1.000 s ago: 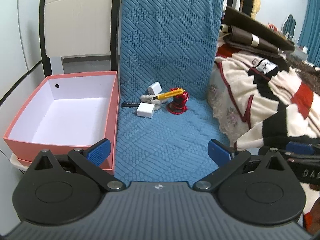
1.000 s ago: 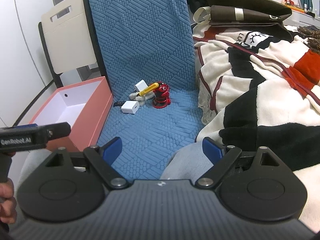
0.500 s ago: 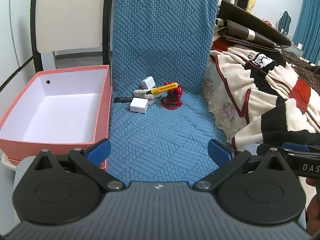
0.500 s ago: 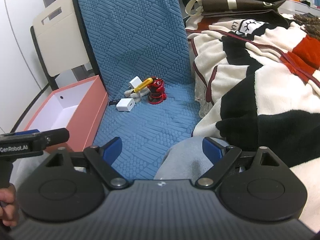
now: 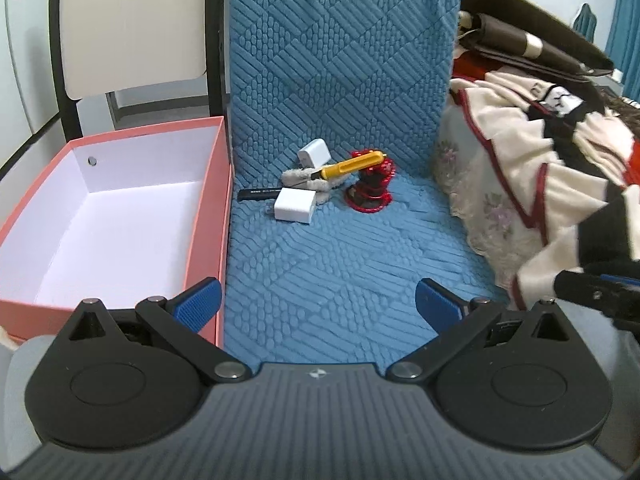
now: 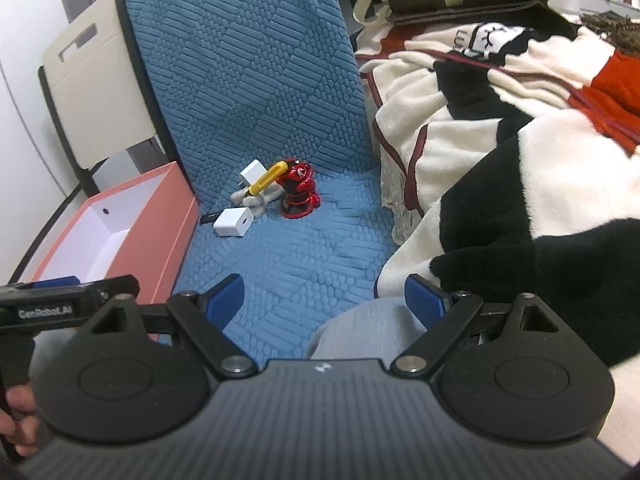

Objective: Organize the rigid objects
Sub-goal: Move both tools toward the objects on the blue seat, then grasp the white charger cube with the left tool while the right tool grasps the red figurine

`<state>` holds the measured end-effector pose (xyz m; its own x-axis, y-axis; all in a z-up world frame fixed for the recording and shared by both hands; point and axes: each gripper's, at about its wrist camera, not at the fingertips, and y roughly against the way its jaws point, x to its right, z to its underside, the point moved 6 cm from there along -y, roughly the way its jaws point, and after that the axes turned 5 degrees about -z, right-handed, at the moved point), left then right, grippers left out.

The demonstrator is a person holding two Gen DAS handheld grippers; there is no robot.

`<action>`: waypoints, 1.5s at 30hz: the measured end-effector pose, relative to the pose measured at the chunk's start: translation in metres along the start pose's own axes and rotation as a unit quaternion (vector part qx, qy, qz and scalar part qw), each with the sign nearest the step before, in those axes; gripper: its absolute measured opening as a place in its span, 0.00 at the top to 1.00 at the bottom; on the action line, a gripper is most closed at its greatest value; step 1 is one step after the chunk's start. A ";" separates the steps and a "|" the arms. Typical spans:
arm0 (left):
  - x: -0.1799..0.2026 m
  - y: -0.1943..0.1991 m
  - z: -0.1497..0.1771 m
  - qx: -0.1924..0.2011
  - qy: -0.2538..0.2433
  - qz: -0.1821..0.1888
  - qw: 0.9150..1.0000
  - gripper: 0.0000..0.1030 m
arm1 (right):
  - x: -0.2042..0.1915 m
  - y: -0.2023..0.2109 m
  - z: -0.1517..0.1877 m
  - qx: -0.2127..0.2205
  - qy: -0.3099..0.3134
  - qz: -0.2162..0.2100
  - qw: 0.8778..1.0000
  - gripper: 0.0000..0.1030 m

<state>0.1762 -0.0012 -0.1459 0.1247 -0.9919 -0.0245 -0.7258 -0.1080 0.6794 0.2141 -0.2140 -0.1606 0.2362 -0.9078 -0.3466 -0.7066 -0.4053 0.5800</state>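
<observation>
While both grippers hang low over the front of the blue quilted seat [image 5: 344,264], the small pile of things lies well ahead of them at the back of the seat, toward twelve o'clock from the left gripper [image 5: 318,306] and toward eleven o'clock from the right gripper [image 6: 324,298]. Nearest in the pile is a white charger block [image 5: 294,210], lying flat with its long side running from nine to three o'clock in the left view. Behind it rests a second white charger [image 5: 314,153], tipped up against the seat back. A yellow utility knife [image 5: 352,165] lies across a grey fuzzy thing [image 5: 308,182], its long axis running from about eight o'clock up to two o'clock, its far end resting on a red figurine [image 5: 371,188] that stands upright at three o'clock of the pile. A thin black stick [image 5: 260,194] lies flat at nine o'clock of the nearer charger, pointing at the pink box [image 5: 208,220]. That box, white inside, sits just beside the seat's left edge, at ten o'clock from the left gripper. Both grippers have their blue-padded fingers spread wide, hold nothing and touch nothing. A striped blanket [image 6: 500,152] is heaped at three o'clock of the seat, and a person's grey-clad knee [image 6: 360,328] shows under the right gripper.
</observation>
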 end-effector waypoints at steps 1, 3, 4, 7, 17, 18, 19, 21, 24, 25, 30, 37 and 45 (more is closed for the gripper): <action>0.001 -0.006 -0.002 0.001 -0.002 0.001 1.000 0.00 | 0.001 -0.004 -0.003 0.004 -0.003 -0.002 1.000 0.14; 0.004 -0.021 -0.006 0.002 -0.003 0.004 1.000 0.00 | 0.002 -0.011 -0.008 0.010 -0.003 0.003 1.000 0.14; 0.005 -0.027 -0.007 0.002 -0.003 0.005 1.000 0.00 | 0.002 -0.015 -0.010 0.009 -0.001 0.004 1.000 0.14; 0.009 -0.047 -0.012 0.005 -0.007 0.010 1.000 0.00 | 0.003 -0.030 -0.015 0.008 -0.003 0.003 1.000 0.14; 0.016 -0.114 -0.026 0.003 -0.023 -0.010 1.000 0.00 | -0.001 -0.085 -0.038 -0.005 -0.012 0.007 1.000 0.14; 0.016 -0.122 -0.027 0.003 -0.025 -0.014 1.000 0.00 | -0.001 -0.089 -0.038 -0.007 -0.011 0.009 1.000 0.14; 0.016 -0.127 -0.028 0.002 -0.026 -0.014 1.000 0.00 | -0.001 -0.094 -0.039 -0.009 -0.013 0.009 1.000 0.14; 0.015 -0.141 -0.031 -0.001 -0.029 -0.015 0.999 0.00 | -0.001 -0.104 -0.040 -0.011 -0.020 -0.002 1.000 0.14; 0.015 -0.156 -0.037 0.003 -0.033 -0.014 0.999 0.00 | -0.004 -0.118 -0.044 -0.005 -0.022 -0.006 1.000 0.14; 0.015 -0.161 -0.039 0.002 -0.035 -0.015 0.999 0.00 | -0.005 -0.123 -0.046 -0.003 -0.021 -0.010 1.000 0.14; 0.011 -0.174 -0.059 -0.001 -0.030 0.000 1.000 0.00 | -0.005 -0.151 -0.056 -0.022 -0.030 -0.031 0.999 0.14; 0.006 -0.211 -0.080 -0.040 -0.049 0.012 0.998 0.00 | 0.003 -0.199 -0.075 -0.056 -0.007 -0.031 0.998 0.14; 0.010 -0.250 -0.089 -0.063 -0.098 0.001 0.993 0.00 | 0.009 -0.260 -0.080 -0.112 0.017 -0.029 0.993 0.15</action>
<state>0.4186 0.0218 -0.2508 -0.0187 -0.9874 -0.1573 -0.6338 -0.1100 0.7656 0.4534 -0.1259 -0.2552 0.2967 -0.8838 -0.3617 -0.5258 -0.4674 0.7107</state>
